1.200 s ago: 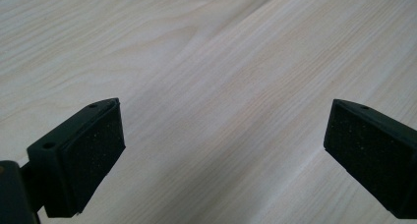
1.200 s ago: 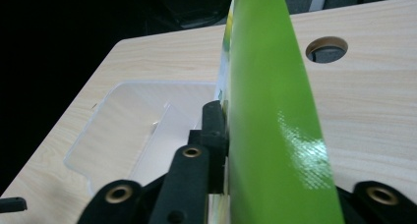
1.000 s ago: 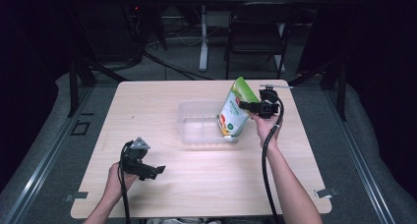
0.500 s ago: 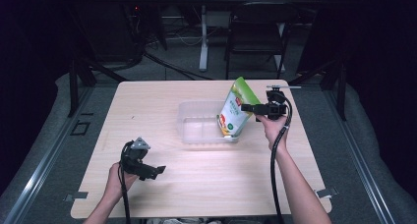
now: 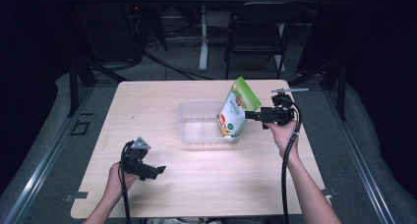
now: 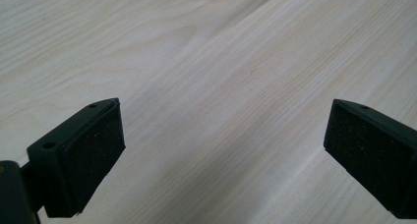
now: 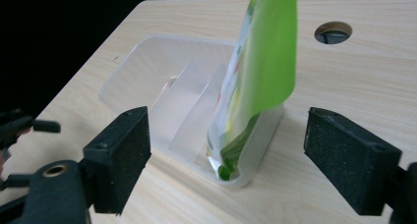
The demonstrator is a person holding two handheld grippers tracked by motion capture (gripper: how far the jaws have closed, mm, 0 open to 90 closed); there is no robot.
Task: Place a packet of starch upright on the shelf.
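Your right tongs stand wide apart, holding nothing, with their black padded jaws aimed at the green and white pouch from just beside it. In the right gripper view the tongs frame the pouch between them without touching it. The pouch stands tilted in the right end of a clear plastic bin, its bottom edge down inside the bin and its top leaning up and away over the rim. A shallow divider ridge crosses the floor of the bin. Your left tongs are also spread wide and hold nothing; they sit low over the near left part of the pale wooden surface, well apart from the bin, and in the left gripper view the tongs have bare wood grain between the pads. A round hole pierces the surface beyond the pouch.
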